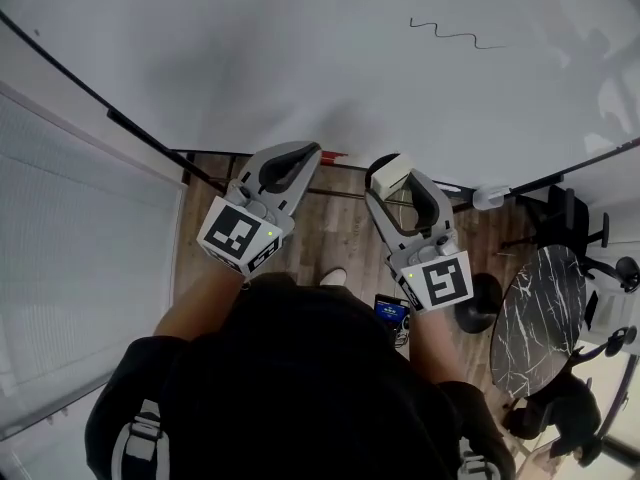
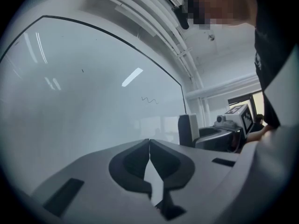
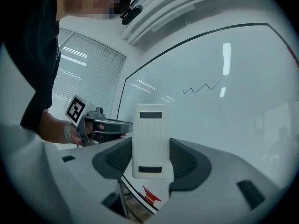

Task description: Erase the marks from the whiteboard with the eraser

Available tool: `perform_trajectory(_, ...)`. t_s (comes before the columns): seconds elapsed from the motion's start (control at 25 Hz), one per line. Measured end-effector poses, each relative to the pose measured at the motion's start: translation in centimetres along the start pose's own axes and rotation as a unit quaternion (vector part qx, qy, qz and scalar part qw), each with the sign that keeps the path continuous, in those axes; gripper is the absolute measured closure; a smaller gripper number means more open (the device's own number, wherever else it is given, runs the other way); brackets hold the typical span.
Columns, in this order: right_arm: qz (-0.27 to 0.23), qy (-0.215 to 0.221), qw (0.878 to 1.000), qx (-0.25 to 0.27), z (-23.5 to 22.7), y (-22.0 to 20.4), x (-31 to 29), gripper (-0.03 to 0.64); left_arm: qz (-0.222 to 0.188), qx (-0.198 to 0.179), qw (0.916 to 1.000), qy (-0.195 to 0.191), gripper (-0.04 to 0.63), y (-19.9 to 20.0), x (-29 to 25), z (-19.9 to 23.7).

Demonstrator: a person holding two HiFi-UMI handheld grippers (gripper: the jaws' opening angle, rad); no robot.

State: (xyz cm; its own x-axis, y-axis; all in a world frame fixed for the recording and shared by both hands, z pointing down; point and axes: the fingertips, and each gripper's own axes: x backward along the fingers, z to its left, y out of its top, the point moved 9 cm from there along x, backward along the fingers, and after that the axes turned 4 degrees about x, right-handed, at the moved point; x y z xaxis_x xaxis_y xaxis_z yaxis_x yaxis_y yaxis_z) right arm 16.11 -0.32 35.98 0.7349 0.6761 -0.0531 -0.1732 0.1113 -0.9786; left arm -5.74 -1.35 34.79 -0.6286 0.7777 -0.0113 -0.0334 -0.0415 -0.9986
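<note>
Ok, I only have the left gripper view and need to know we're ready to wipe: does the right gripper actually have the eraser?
Observer: Yes. In the right gripper view the right gripper has its jaws shut on the white eraser, pressing its long sides.
Operator: Is it at the squiggle?
Observer: No. In the head view the squiggle is higher up the whiteboard; the eraser sits down by its lower edge.
Operator: Any other marks?
Observer: A red patch at the board's bottom edge, just under the eraser.
</note>
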Motion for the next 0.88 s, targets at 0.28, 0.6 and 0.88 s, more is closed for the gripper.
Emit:
perform_trajectory(0.28, 0.006, -0.047, 0.998, 0.032, -3.4, 2.1, -1.7, 0.371, -0.002, -0.004, 0.9999, -0.015, 0.591, 1.5, -3.1, 1.7)
perform_trajectory(0.6, 0.021, -0.134, 0.989, 0.050, -5.2, 4.8, -4.1, 0.371, -0.006, -0.006, 0.9953, -0.096, 0.591, 2.3, -5.6, 4.2)
perform_trajectory(0.88, 0.034, -0.212, 0.975, 0.061, -6.3, 8.2, -6.4, 0.371, -0.007, -0.004, 0.9868, -0.162, 0.591, 3.1, -6.5, 6.8)
